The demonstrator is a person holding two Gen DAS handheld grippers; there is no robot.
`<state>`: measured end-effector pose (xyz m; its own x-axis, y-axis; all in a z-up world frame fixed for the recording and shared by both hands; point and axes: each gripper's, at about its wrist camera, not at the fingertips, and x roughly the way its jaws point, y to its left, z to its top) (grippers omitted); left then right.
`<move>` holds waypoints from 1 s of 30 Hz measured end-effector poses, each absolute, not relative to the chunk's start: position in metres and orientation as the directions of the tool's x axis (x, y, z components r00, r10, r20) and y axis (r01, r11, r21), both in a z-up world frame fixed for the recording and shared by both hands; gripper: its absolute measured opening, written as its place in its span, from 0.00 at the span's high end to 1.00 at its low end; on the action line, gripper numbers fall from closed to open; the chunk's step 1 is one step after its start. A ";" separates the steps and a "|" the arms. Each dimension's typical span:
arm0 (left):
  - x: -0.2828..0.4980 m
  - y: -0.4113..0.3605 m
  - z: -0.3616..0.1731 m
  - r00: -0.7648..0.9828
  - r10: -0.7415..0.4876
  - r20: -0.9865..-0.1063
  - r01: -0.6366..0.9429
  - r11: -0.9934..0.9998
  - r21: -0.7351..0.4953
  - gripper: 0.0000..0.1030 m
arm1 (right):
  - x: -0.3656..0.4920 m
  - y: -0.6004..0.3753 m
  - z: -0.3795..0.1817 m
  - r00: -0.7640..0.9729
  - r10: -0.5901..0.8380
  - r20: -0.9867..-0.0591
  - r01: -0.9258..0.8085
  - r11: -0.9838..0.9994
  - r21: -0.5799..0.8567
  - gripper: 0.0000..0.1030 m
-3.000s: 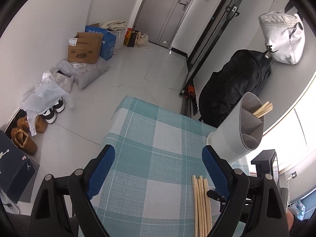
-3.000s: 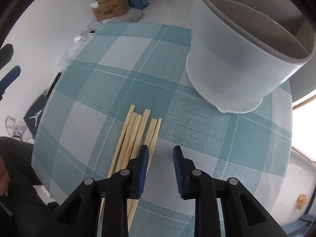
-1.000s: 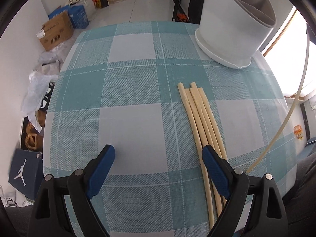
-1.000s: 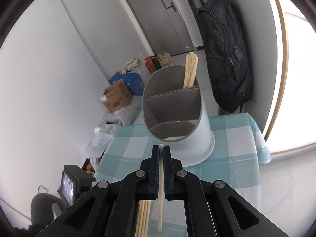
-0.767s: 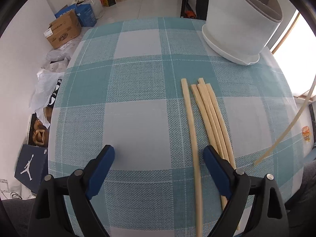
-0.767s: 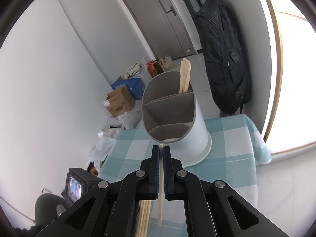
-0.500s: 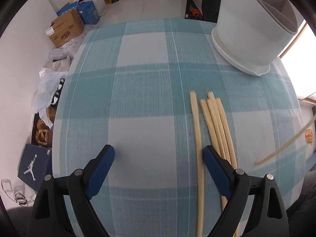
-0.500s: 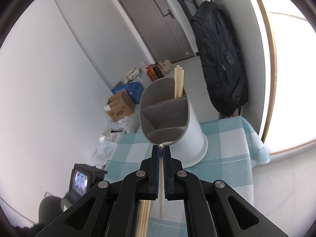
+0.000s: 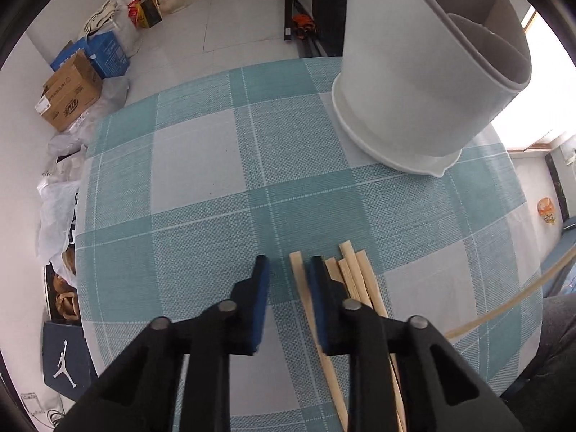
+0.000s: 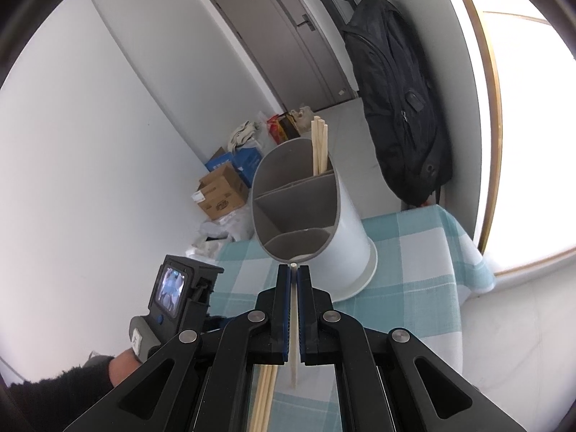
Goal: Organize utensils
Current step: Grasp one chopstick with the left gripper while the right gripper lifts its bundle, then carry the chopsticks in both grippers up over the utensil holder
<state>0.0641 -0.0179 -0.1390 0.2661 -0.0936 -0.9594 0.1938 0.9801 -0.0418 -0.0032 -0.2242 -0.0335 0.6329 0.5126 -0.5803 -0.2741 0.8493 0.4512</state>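
Note:
Several wooden chopsticks (image 9: 356, 280) lie side by side on the teal checked tablecloth (image 9: 201, 165). My left gripper (image 9: 286, 266) points down over them. Its jaws are closing around the leftmost chopstick (image 9: 298, 277), which lies against the right pad, while the left pad stands clear of it. My right gripper (image 10: 294, 270) is shut on a single chopstick (image 10: 294, 360), held upright above the table just before the white divided holder (image 10: 306, 216). A few chopsticks (image 10: 318, 144) stand in the holder's far compartment. The holder (image 9: 414, 90) shows at the left view's upper right.
A black backpack (image 10: 399, 108) hangs by the window wall behind the table. Cardboard boxes (image 9: 68, 97) and plastic bags (image 9: 57, 208) sit on the floor at the left. A hand (image 10: 118, 363) holds the left gripper's handle (image 10: 180, 288) at the table's near left.
The left gripper's jaws have narrowed from wide apart to a small gap around one chopstick, after shifting over the row. The right gripper keeps its chopstick, almost still.

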 end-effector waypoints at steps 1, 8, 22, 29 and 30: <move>0.064 -0.016 -0.139 0.268 -0.103 -0.958 0.192 0.980 -0.052 0.95 | -0.003 -0.225 -0.034 0.632 0.513 -0.580 -0.272 0.849 0.454 0.97; 0.054 -0.005 -0.121 0.395 -0.146 -0.907 0.117 0.987 -0.108 0.98 | -0.004 -0.222 -0.034 0.640 0.502 -0.582 -0.271 0.856 0.440 0.97; 0.010 0.014 -0.013 0.818 -0.207 -0.536 0.086 0.966 -0.242 0.98 | -0.025 -0.200 -0.021 0.688 0.489 -0.535 -0.343 0.870 0.354 0.98; 0.019 0.017 0.011 0.872 -0.209 -0.444 0.080 0.953 -0.292 0.98 | -0.030 -0.199 0.000 0.705 0.497 -0.505 -0.360 0.865 0.348 0.98; 0.021 0.015 0.017 0.873 -0.214 -0.437 0.085 0.951 -0.296 0.98 | -0.029 -0.200 0.004 0.705 0.500 -0.502 -0.360 0.863 0.354 0.98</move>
<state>0.0214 0.0155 0.0167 0.8734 -0.2145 -0.4373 0.0854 0.9514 -0.2960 -0.0292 -0.2000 0.0037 0.7053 0.5001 -0.5024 -0.3602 0.8633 0.3536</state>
